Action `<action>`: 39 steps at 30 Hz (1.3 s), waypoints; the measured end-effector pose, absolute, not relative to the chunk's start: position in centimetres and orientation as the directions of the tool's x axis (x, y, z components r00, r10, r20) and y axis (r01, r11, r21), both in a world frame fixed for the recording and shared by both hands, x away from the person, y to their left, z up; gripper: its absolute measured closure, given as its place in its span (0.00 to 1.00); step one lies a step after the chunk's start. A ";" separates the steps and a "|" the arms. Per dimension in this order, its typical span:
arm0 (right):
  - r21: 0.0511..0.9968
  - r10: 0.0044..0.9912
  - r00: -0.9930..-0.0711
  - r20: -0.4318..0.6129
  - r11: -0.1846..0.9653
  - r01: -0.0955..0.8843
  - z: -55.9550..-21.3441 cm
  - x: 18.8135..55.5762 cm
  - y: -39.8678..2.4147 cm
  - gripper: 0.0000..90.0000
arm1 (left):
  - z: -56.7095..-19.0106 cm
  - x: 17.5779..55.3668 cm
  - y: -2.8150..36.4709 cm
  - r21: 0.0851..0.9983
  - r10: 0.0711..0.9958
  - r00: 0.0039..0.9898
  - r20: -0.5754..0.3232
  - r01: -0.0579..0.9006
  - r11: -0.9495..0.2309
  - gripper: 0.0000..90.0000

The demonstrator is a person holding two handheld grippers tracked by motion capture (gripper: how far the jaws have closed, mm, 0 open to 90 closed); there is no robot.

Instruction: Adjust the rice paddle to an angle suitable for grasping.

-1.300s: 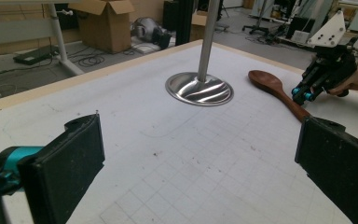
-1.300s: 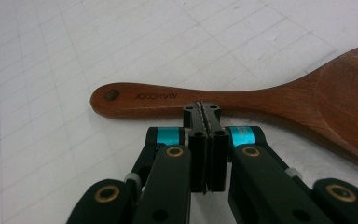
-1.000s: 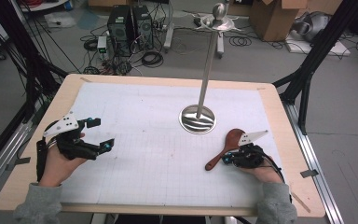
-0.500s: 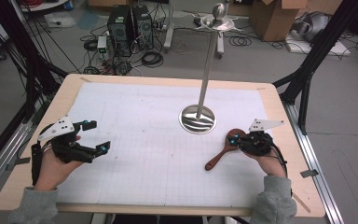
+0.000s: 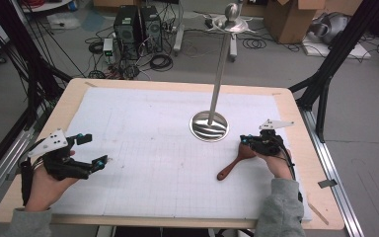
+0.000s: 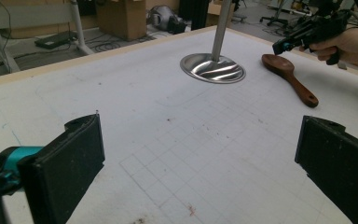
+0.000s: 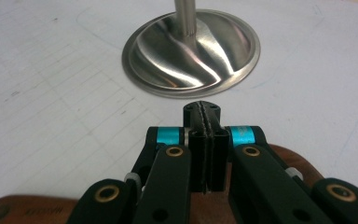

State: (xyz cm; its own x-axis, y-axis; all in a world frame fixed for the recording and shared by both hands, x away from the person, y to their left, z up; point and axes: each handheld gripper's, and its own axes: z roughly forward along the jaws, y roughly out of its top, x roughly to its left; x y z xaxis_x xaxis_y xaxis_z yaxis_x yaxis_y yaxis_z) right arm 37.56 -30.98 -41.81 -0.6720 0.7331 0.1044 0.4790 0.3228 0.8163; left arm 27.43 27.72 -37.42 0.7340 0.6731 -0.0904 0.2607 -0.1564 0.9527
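A brown wooden spoon (image 5: pixel 233 162) lies on the white mat right of centre, with its bowl towards the metal stand's round base (image 5: pixel 209 126). My right gripper (image 5: pixel 246 141) hovers just over the spoon's bowl and points at the base. Its pads are pressed together with nothing between them (image 7: pixel 206 140), and the spoon (image 7: pixel 28 207) shows beneath it. At the mat's left edge my left gripper (image 5: pixel 93 149) is held low with its jaws wide apart and empty (image 6: pixel 200 177). From there I see the spoon (image 6: pixel 289 77) and the right gripper (image 6: pixel 284 44) above it.
The stand's thin steel pole (image 5: pixel 219 74) rises from the base to a small dish at the top. The white gridded mat (image 5: pixel 148 128) covers most of the wooden table (image 5: pixel 296 118). Black frame posts, cables and boxes stand on the floor beyond.
My right gripper has lifted and moved away from me, from the spoon's handle side to over its bowl. My left gripper has drifted slightly left and nearer. The spoon has not moved.
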 end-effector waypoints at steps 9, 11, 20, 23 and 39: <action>0.806 0.758 -0.648 0.073 0.338 0.486 -41.6 38.4 -29.7 1.00 | -37.8 27.1 28.0 0.948 0.679 0.728 -0.095 0.274 -0.161 0.02; 0.796 0.760 -0.647 0.054 0.359 0.488 -41.9 38.7 -29.5 1.00 | -37.8 27.0 28.0 0.948 0.680 0.727 -0.095 0.274 -0.162 0.02; 0.759 0.759 -0.651 0.023 0.410 0.505 -43.1 39.5 -29.0 1.00 | -37.9 26.9 28.2 0.948 0.684 0.723 -0.098 0.276 -0.157 0.02; 0.753 0.761 -0.648 0.020 0.415 0.511 -43.3 39.7 -29.0 1.00 | -38.0 26.9 28.2 0.947 0.682 0.724 -0.099 0.279 -0.159 0.02; 0.707 0.771 -0.637 -0.024 0.463 0.534 -43.9 40.3 -28.1 1.00 | -38.4 26.6 28.2 0.942 0.683 0.724 -0.098 0.289 -0.172 0.02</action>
State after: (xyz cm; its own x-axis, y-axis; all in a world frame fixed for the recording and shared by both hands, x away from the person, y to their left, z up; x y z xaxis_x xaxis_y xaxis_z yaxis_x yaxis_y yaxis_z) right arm 40.33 -28.14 -43.90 -0.6367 0.7707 -0.0240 0.5341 0.4633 0.7072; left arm 26.63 28.18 -38.40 0.7242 0.6826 -0.0981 0.2895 -0.1718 0.9416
